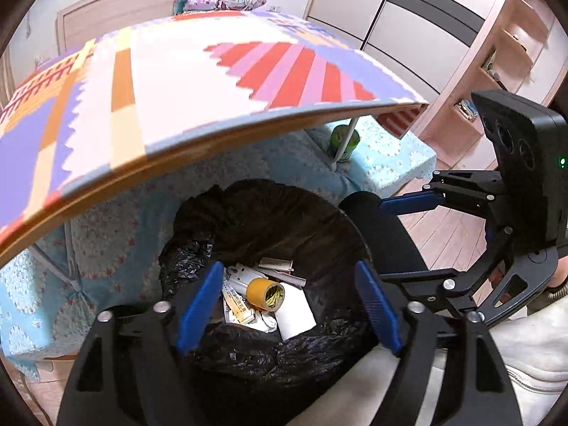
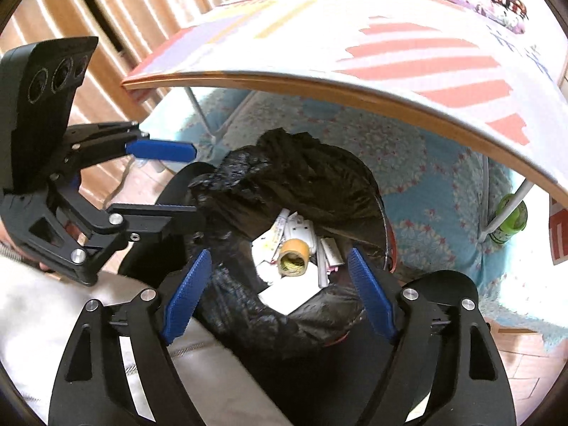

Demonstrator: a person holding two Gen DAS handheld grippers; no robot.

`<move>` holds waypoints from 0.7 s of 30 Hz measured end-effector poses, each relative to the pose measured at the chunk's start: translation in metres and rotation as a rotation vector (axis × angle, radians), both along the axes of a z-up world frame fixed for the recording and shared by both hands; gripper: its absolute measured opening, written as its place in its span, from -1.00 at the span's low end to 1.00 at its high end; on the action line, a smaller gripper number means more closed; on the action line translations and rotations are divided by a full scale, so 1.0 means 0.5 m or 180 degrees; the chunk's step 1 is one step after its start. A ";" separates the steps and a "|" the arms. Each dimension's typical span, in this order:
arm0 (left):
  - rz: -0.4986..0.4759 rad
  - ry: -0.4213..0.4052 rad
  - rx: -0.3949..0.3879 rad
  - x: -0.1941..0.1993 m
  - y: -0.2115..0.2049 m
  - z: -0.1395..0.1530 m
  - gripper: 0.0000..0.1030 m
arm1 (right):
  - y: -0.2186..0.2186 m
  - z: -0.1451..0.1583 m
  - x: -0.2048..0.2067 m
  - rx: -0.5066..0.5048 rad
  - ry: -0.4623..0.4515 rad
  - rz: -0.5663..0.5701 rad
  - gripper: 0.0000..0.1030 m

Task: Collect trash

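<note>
At the bottom of each wrist view, the left gripper (image 1: 287, 305) and the right gripper (image 2: 277, 294) stand spread wide with nothing between their ribbed blue pads, both above the round bin (image 1: 358, 234) at frame centre. Its crinkled, glossy black liner (image 1: 248, 355) holds the trash: a yellow tape roll (image 1: 266, 293), white paper scraps (image 1: 296, 314) and small flat packets. Beyond, filling the upper frame, a table (image 1: 213, 81) with a striped, zigzag-patterned top overhangs a floral blue cloth (image 1: 117, 234).
</note>
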State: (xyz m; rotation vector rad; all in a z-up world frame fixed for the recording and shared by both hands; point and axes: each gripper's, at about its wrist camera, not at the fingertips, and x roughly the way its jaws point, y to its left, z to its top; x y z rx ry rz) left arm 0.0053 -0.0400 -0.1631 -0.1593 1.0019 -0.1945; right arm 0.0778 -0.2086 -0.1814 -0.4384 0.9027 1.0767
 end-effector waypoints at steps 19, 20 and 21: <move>-0.0046 -0.0306 0.0198 -0.066 -0.032 0.092 0.60 | -0.065 0.067 -0.040 0.0086 -0.0090 0.0059 0.64; -0.0035 -0.0304 0.0160 -0.066 -0.030 0.092 0.60 | -0.065 0.067 -0.039 0.0090 -0.0082 0.0061 0.64; -0.0029 -0.0306 0.0138 -0.066 -0.028 0.093 0.60 | -0.065 0.065 -0.039 0.0102 -0.0068 0.0064 0.64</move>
